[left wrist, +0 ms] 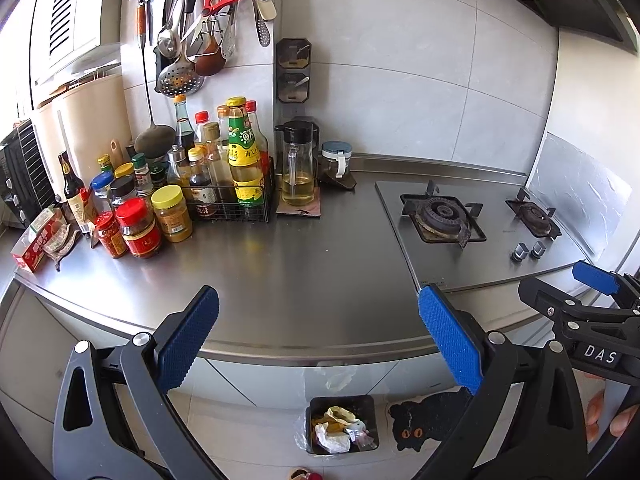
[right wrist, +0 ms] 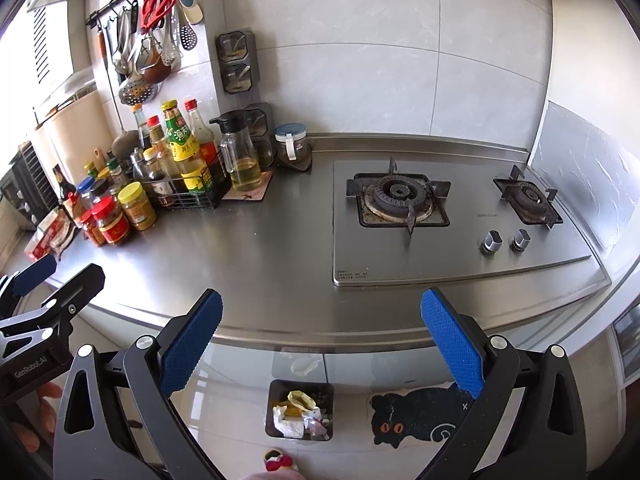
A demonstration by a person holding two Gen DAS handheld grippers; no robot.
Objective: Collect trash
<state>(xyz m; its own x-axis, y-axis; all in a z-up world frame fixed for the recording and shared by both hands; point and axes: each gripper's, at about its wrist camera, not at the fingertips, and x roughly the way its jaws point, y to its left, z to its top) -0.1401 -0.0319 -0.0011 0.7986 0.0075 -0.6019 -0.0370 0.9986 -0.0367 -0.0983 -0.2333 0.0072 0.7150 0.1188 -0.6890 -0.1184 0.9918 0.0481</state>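
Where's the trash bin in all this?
The trash bin sits on the floor just below the steel counter's front edge, low and central in both wrist views, with the black cat-shaped mat right beside it on its right.

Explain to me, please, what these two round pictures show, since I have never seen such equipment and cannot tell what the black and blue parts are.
No robot is here: a person holds one hand-held gripper in each hand. Each picture comes from a fisheye camera on one gripper, looking forward along its two blue-padded fingers. The first shows the left gripper, the second the right gripper. Both are open and hold nothing. Each also glimpses the other at its edge. Ahead lies a steel counter with sauce bottles, jars, an oil jug and a gas hob. Below, on the floor, a black bin holds crumpled wrappers, beside a black cat mat.
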